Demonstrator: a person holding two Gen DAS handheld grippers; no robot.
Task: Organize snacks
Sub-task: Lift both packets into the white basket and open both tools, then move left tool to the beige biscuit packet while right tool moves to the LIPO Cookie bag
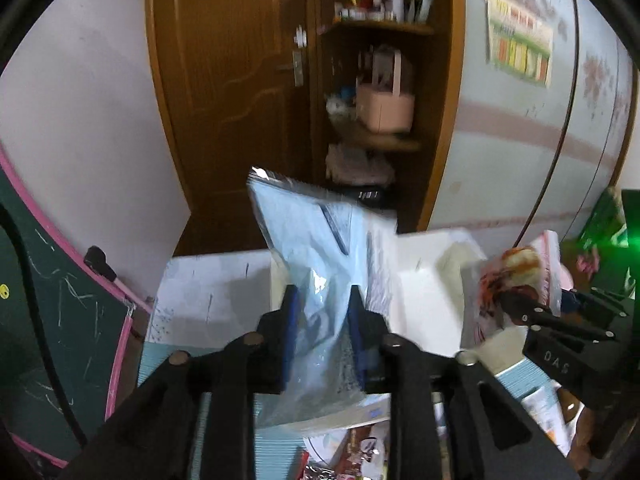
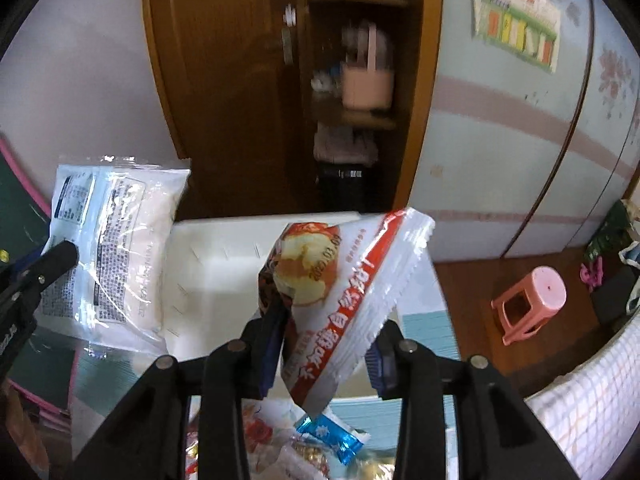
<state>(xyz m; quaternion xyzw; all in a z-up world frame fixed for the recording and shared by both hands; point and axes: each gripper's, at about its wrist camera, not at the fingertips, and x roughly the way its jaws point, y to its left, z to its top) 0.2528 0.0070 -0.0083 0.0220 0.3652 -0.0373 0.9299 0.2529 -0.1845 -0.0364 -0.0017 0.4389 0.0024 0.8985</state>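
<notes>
Claws: left [image 1: 322, 312] w/ pale-blue packet [image 1: 316, 248]; right [image 2: 328, 334] w/ bread packet [image 2: 340, 280].

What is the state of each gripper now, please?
Left gripper: shut on the pale blue bag.
Right gripper: red-and-white bread packet between its jaws; grip cannot be told.

Pale packet [image 2: 112, 248] left of bread packet [image 2: 344, 300], above white box [image 2: 224, 256]

A table with a pale blue ribbed top [image 2: 424, 328] carries the goods — a white box [image 2: 224, 264] sits at its far side. At the near edge lies a heap of snack packets [image 2: 280, 452] — among them a small blue wrapper [image 2: 340, 438].
</notes>
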